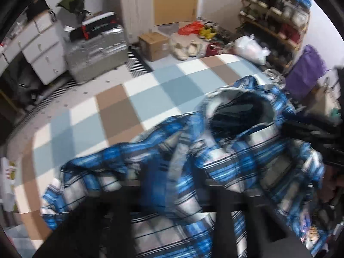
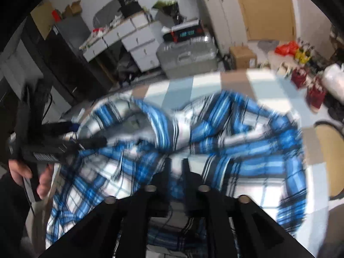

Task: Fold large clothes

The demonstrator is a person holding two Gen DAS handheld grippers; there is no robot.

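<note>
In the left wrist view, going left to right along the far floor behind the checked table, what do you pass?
White drawer unit → silver suitcase → cardboard box → pale shoes → white plastic bag → shoe rack.

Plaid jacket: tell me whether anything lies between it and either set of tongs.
Nothing visible does. The plaid jacket lies crumpled on the checkered table, and both the right tongs and the left tongs are already against its fabric.
</note>
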